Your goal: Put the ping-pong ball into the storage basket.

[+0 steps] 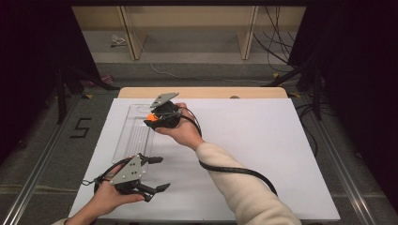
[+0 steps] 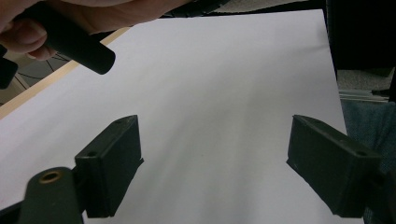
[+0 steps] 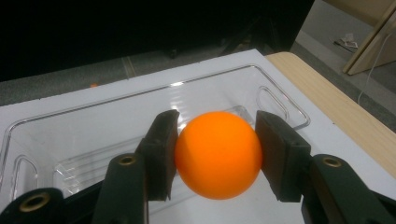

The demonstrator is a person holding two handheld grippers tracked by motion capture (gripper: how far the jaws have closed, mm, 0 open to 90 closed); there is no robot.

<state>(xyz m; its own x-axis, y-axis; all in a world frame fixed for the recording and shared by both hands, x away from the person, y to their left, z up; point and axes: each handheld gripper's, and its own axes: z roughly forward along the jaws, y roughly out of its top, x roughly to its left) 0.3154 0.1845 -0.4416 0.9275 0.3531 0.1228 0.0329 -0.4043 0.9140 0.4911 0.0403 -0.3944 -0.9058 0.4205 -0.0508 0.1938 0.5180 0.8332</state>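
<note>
Over the clear tray (image 1: 133,136), the right gripper (image 1: 152,118) clamps an orange ball (image 3: 217,154).

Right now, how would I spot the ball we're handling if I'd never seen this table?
Start at the white table and find the clear plastic tray along its left side. Above the tray's far end, the right hand-held gripper clamps the orange ball, the one bright-coloured thing there.

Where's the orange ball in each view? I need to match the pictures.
High view: the ball is left of centre, at the tip of the right gripper, over the clear tray.
Right gripper view: the ball sits at centre, low, clamped between both jaws.
Left gripper view: I can't find it there; open jaws over white sheet.
Shared landmark: the tray.
</note>
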